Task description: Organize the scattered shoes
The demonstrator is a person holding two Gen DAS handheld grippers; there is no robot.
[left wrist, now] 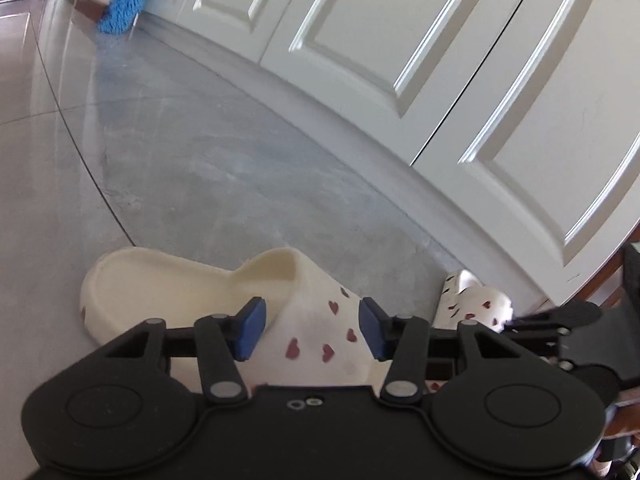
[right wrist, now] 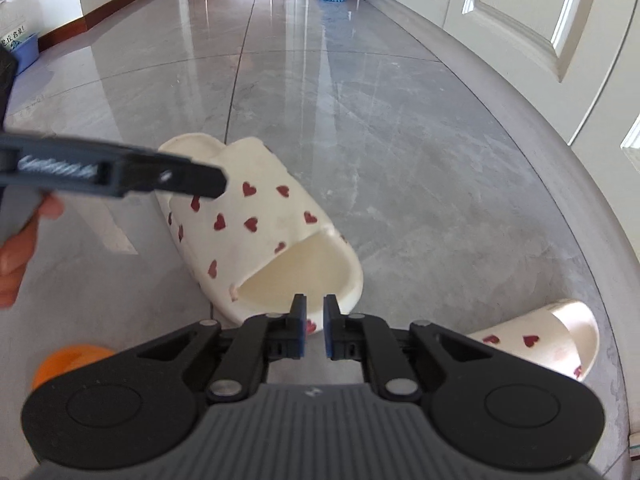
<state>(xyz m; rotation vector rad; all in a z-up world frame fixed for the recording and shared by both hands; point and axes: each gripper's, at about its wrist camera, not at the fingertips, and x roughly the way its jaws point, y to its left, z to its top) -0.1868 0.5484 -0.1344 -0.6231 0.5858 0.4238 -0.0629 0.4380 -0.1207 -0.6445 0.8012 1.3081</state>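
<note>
- Left gripper [left wrist: 312, 328], closest to the lens in the left wrist view, has its blue pads [left wrist: 250, 328] partly spread, one on each side of the heart-printed band of the near slipper [left wrist: 320, 332]. The left pad seems to stand apart from the band, so I judge it is not pinched yet.
- From this claw the near slipper lies directly ahead and under the fingers. Its long axis runs across the view, with the heel end on the left.
- Second slipper [left wrist: 472, 300] lies further right, against the foot of the white doors [left wrist: 400, 60], well apart from this claw.
- Right gripper [right wrist: 314, 328], in the right wrist view, has its pads pressed almost together with nothing between them.
- Just ahead of it the near slipper [right wrist: 260, 232] lies on the grey floor [right wrist: 400, 160]. It has the open end toward this claw and the long axis going away to the upper left.
- Across its band reaches a finger of the left gripper [right wrist: 120, 176], coming from the left side.
- On the right, the second slipper [right wrist: 540, 340] lies beside the door base. The right hand is the nearer one to it, so that pickup probably belongs to the right, after the jaws open.
</note>
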